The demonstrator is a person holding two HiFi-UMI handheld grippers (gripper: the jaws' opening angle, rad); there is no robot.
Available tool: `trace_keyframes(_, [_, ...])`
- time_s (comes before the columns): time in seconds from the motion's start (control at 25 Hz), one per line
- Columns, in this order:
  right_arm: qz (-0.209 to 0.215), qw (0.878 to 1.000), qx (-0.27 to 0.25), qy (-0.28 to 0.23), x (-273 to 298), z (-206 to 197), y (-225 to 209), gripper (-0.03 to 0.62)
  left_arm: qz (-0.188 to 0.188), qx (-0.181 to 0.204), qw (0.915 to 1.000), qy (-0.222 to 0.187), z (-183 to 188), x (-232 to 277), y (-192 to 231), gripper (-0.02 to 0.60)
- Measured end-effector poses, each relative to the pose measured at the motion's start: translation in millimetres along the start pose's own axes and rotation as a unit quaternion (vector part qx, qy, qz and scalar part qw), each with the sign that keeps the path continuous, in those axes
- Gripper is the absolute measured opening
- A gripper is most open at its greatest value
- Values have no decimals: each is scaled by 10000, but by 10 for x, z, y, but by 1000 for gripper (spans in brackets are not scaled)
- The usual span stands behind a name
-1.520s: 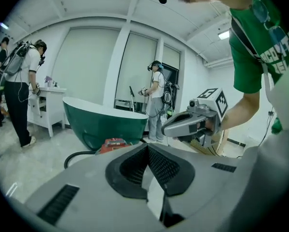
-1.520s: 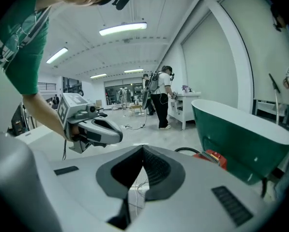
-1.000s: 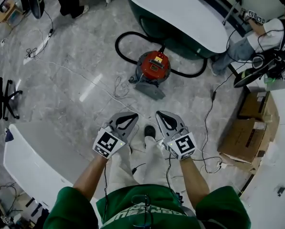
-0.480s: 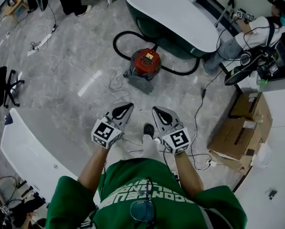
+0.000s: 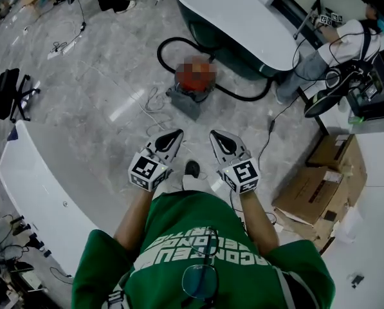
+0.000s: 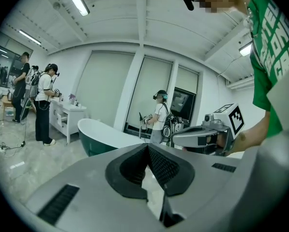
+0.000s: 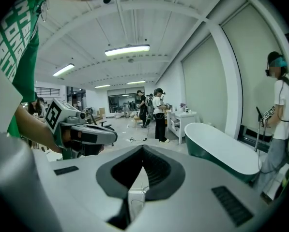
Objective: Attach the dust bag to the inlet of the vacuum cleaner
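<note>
Ahead on the marbled floor (image 5: 101,76), well apart from both tongs, the red vacuum cleaner (image 5: 192,90) stands on its grey base, its black hose (image 5: 160,53) looping beside the green-walled bathtub (image 5: 230,11). The left tongs (image 5: 177,134) and the right tongs (image 5: 214,134) are held side by side at waist height above the person's shoes, pointing toward the vacuum cleaner. Each pair is pressed together at the tips with nothing pinched between them, as both gripper views show.
</note>
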State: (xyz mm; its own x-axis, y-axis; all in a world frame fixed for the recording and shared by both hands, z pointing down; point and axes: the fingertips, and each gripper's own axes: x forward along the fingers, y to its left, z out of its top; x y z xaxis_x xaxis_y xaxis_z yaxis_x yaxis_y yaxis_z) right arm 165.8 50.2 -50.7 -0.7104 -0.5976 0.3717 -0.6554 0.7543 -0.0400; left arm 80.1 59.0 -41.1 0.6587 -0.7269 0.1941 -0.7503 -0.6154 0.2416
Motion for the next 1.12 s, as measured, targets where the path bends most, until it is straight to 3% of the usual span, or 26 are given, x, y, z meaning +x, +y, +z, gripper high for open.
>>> trace_keyframes(0.56, [209,9998,51,-52,-546,-280,-127,8,442,-142,9987,-185,-23,90,-609,4])
trace_keyframes(1.12, [240,9996,83,-87,-630,-321,-283,8,534,-140,9984,-105,-95,135,-766,3])
